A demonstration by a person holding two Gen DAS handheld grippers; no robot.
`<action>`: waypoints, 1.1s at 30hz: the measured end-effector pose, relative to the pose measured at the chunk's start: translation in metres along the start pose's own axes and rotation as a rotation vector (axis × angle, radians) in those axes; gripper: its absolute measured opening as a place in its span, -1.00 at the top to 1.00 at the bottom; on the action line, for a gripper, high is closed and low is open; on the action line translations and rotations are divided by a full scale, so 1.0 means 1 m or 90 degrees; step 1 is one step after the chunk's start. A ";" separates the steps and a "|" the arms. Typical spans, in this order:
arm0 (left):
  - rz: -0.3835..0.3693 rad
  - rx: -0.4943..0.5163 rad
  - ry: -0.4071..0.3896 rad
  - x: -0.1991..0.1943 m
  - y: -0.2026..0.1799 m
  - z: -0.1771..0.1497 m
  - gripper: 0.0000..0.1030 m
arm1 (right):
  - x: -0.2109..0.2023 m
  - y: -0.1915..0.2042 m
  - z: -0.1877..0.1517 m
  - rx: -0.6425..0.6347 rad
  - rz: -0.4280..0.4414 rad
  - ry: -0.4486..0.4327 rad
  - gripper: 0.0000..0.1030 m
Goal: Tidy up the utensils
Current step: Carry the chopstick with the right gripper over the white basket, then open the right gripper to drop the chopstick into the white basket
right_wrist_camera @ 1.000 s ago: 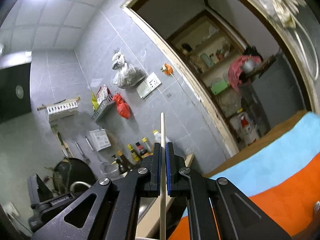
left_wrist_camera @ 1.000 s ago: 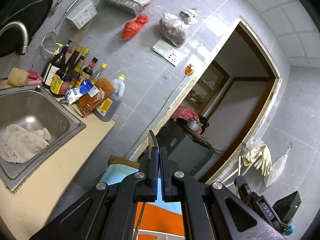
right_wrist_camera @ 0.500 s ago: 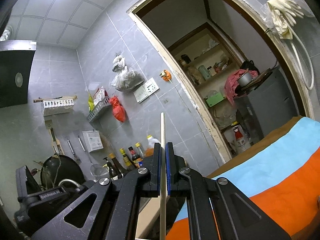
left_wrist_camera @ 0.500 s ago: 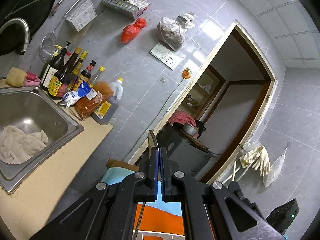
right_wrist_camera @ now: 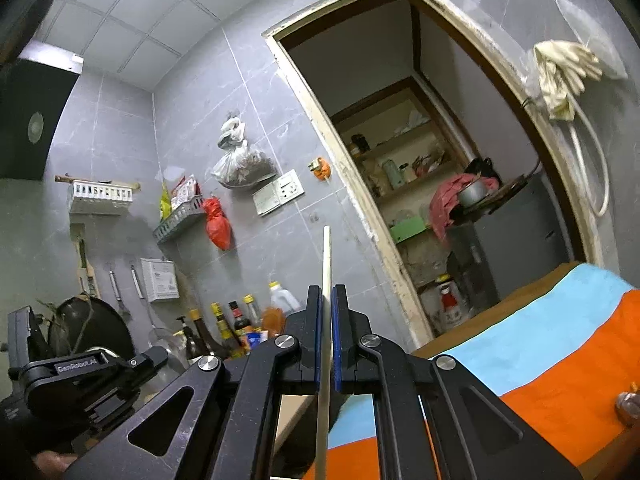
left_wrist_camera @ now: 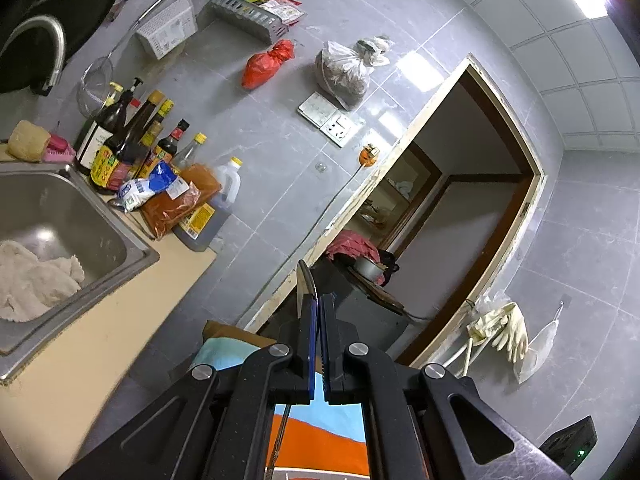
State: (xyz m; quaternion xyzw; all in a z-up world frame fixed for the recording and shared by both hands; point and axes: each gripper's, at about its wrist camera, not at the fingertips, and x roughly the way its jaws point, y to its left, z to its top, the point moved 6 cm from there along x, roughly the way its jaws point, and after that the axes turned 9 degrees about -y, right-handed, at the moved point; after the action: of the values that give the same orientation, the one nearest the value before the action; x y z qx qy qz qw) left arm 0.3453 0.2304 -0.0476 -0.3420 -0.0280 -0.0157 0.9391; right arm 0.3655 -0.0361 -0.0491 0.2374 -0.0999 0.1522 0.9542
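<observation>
From the left wrist camera, the left gripper (left_wrist_camera: 319, 312) is squeezed tight on a thin metal utensil (left_wrist_camera: 305, 286). Its dark, curved end sticks up past the fingertips, and a thin stem shows below the pads. I cannot tell if it is a spoon or a knife. It is held up in the air, well above the striped cloth (left_wrist_camera: 320, 440) and off to the side of the sink (left_wrist_camera: 120, 236). Only a small part is pinched, so it could slip and drop onto the cloth if the hand tips or shakes.

From the right wrist camera, the right gripper (right_wrist_camera: 327, 312) is clamped on a pale chopstick (right_wrist_camera: 326, 256). The stick stands almost straight up between the blue pads and pokes out far above and below them. Because it is long, thin and smooth, it could swing or slide down through the pads. Its top could also bump the other gripper's body (right_wrist_camera: 76, 372), which is close by on the left.
</observation>
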 end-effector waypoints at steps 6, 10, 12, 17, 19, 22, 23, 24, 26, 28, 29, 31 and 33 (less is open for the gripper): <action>-0.013 -0.013 -0.003 -0.008 0.005 -0.006 0.96 | -0.005 -0.009 -0.002 0.003 -0.026 -0.003 0.90; -0.012 -0.017 -0.001 -0.011 0.007 -0.008 0.96 | -0.004 -0.009 -0.002 0.002 -0.021 -0.004 0.90; -0.011 -0.025 -0.003 -0.013 0.010 -0.009 0.96 | -0.003 -0.009 -0.001 0.001 -0.017 -0.001 0.90; -0.012 -0.026 -0.004 -0.011 0.009 -0.008 0.96 | -0.004 -0.008 -0.004 -0.004 -0.010 0.014 0.90; -0.011 -0.019 0.000 -0.009 0.008 -0.009 0.96 | -0.003 -0.008 -0.005 -0.004 -0.008 0.019 0.90; -0.007 -0.014 0.005 -0.010 0.008 -0.013 0.96 | -0.003 -0.008 -0.005 -0.005 -0.007 0.026 0.90; -0.004 -0.013 0.008 -0.011 0.008 -0.015 0.96 | -0.003 -0.009 -0.006 -0.005 -0.008 0.029 0.90; -0.001 -0.011 0.011 -0.011 0.009 -0.016 0.96 | -0.003 -0.010 -0.006 -0.005 -0.009 0.032 0.90; 0.004 -0.003 0.015 -0.013 0.009 -0.019 0.96 | -0.003 -0.011 -0.006 -0.007 -0.009 0.039 0.90; 0.009 0.010 0.021 -0.014 0.008 -0.022 0.96 | -0.003 -0.012 -0.006 -0.009 -0.011 0.045 0.90; 0.011 0.015 0.024 -0.015 0.008 -0.023 0.95 | -0.003 -0.012 -0.007 -0.011 -0.013 0.050 0.90; 0.016 0.025 0.036 -0.016 0.008 -0.025 0.93 | -0.001 -0.013 -0.008 -0.019 -0.020 0.067 0.90; 0.026 0.038 0.048 -0.017 0.008 -0.028 0.87 | 0.000 -0.015 -0.010 -0.030 -0.033 0.086 0.90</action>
State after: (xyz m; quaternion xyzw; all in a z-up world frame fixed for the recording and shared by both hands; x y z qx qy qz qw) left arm 0.3303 0.2189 -0.0752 -0.3133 0.0138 -0.0085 0.9495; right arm 0.3722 -0.0441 -0.0640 0.2066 -0.0331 0.1408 0.9677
